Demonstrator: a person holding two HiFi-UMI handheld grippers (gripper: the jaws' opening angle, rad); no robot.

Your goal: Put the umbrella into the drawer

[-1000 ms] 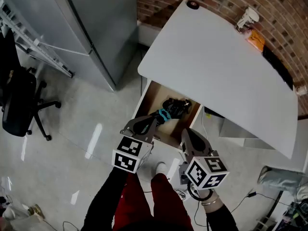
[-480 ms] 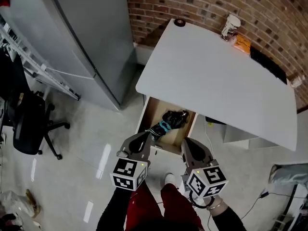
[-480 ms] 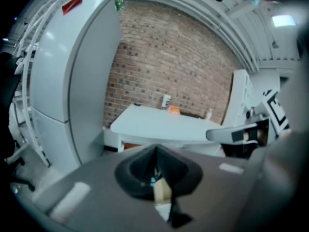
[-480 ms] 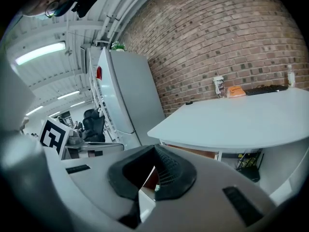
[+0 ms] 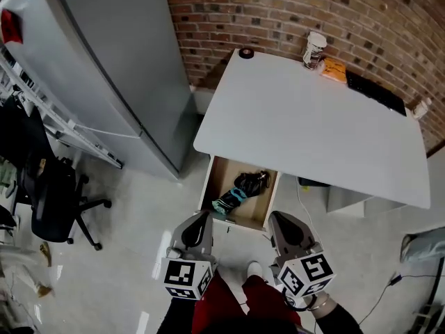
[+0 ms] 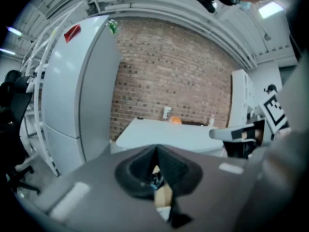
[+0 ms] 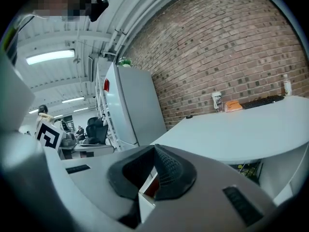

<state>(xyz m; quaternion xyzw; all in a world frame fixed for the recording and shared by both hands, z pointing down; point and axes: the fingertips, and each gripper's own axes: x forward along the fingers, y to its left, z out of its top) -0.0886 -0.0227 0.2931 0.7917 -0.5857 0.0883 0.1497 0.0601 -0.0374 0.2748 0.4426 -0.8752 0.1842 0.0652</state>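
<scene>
Going left to right: a black office chair [image 5: 52, 200] sat on the floor, then a tall grey metal fridge [image 5: 111, 68] stood against the brick wall. The left gripper [image 5: 198, 220] had its jaws pressed together with nothing in them, and the left gripper view [image 6: 157, 170] showed the same. Just past it, the shallow wooden drawer [image 5: 217, 176] stood pulled out from under the front edge of the white table [image 5: 313, 124], near its left corner. The folded black umbrella with a teal strap [image 5: 240, 190] lay inside, running from the drawer's front left corner toward the back right. The right gripper [image 5: 281, 221] looked closed on nothing too [image 7: 153, 175]. My guess is the umbrella is light, with a stiff shaft under soft, slippery, floppy fabric. If it needs nudging, I'd pinch it at the strap, where the bundle is tight. Compared with a second ago, the left gripper's tips were no longer over the umbrella's front end. Both grippers had backed off clear of the drawer's front, and the drawer was still open.
</scene>
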